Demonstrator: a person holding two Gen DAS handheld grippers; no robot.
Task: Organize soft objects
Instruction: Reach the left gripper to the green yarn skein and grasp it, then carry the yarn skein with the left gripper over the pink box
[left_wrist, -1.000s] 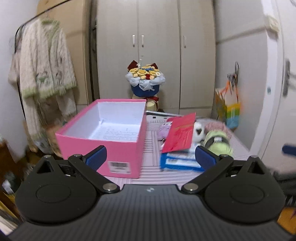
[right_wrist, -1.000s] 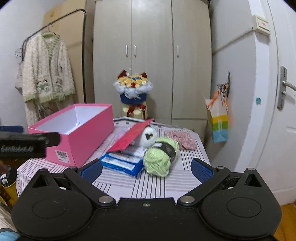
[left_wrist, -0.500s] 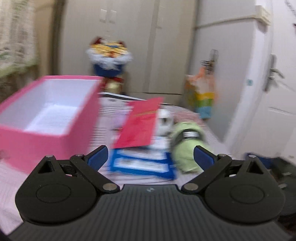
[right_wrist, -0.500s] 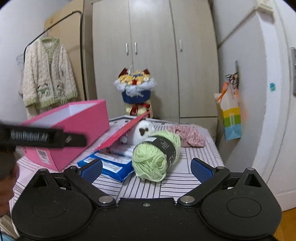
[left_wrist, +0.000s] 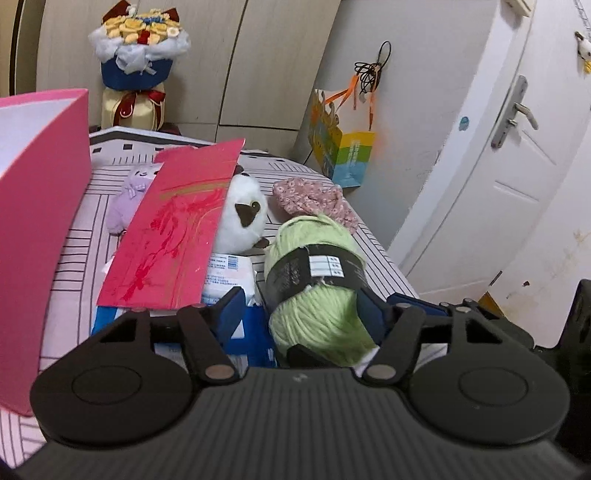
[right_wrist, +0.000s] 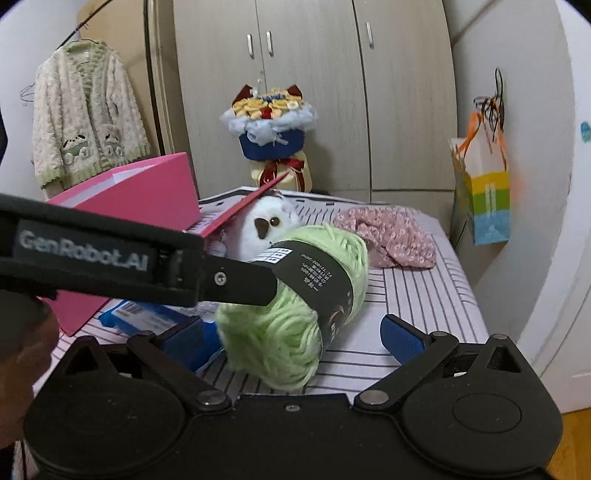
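Observation:
A green yarn ball with a black label (left_wrist: 314, 280) (right_wrist: 295, 295) lies on the striped table. My left gripper (left_wrist: 299, 314) is open with its blue pads on either side of the yarn. Its arm (right_wrist: 110, 258) crosses the right wrist view. My right gripper (right_wrist: 299, 336) is open just in front of the yarn. Behind the yarn sit a white plush toy (left_wrist: 243, 218) (right_wrist: 266, 229), a pink floral cloth (left_wrist: 314, 201) (right_wrist: 388, 236) and a small purple plush (left_wrist: 127, 203). An open pink box (left_wrist: 40, 192) (right_wrist: 147, 192) stands at the left.
A red envelope (left_wrist: 177, 229) leans over a blue and white packet (left_wrist: 229, 273). A bouquet (left_wrist: 136, 62) stands at the table's back edge before the wardrobe. A colourful paper bag (left_wrist: 343, 151) hangs on the right wall. The table's right edge is near the door.
My left gripper has swung right and moved forward until its fingers straddle the green yarn. My right gripper has moved closer to the yarn.

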